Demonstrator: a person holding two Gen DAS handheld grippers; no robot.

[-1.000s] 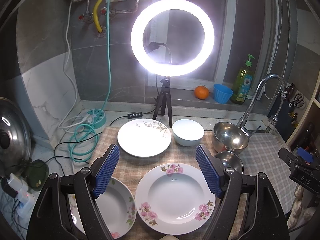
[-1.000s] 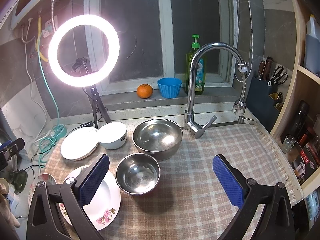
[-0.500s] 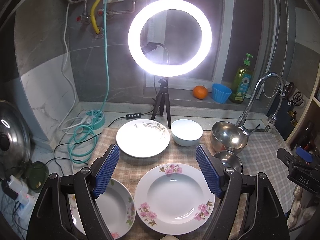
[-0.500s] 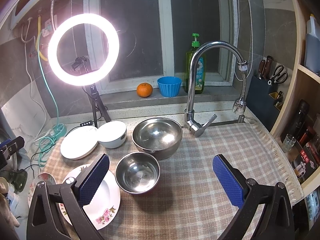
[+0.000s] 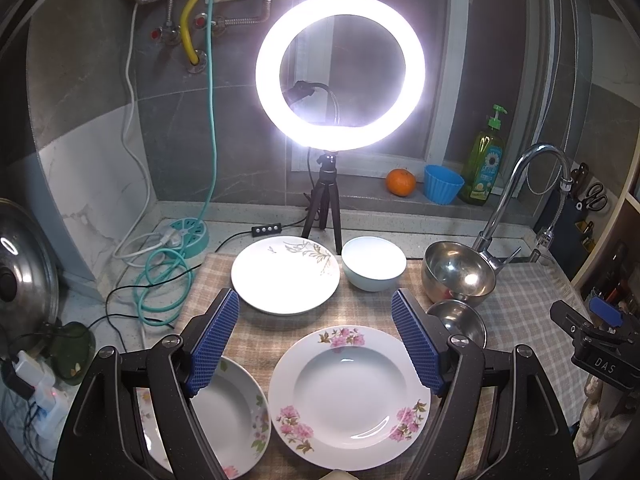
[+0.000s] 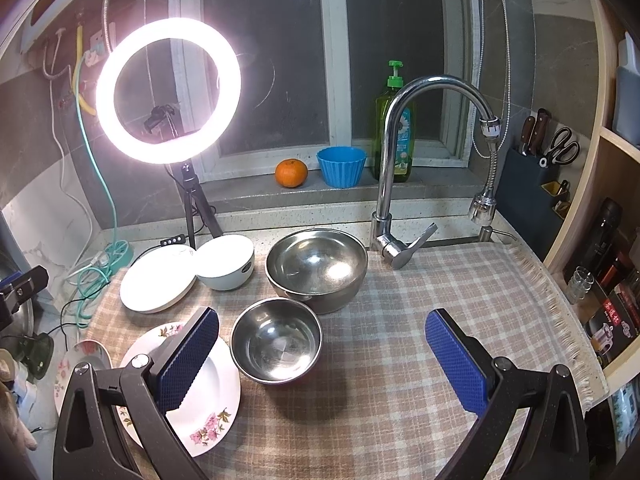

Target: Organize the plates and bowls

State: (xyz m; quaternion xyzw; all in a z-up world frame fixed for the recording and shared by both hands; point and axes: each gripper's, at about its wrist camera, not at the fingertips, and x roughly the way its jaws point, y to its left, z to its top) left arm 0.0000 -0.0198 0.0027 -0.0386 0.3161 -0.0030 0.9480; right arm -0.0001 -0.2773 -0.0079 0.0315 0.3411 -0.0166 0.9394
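My left gripper hangs open above a pink-flowered deep plate on the checked cloth. A second flowered plate lies partly under its left finger. Behind them sit a flat white plate, a white bowl, a large steel bowl and a small steel bowl. My right gripper is open over the cloth, just right of the small steel bowl. The large steel bowl, white bowl, flat plate and flowered plate lie left of it.
A ring light on a tripod stands behind the dishes. The tap rises at the back; a knife block and shelves are at the right. Cables and a teal power strip lie at the left. An orange, blue cup and soap bottle sit on the sill.
The left wrist view has shifted slightly, so the dishes sit a touch further left and lower. Both grippers stay open and no dish has moved.
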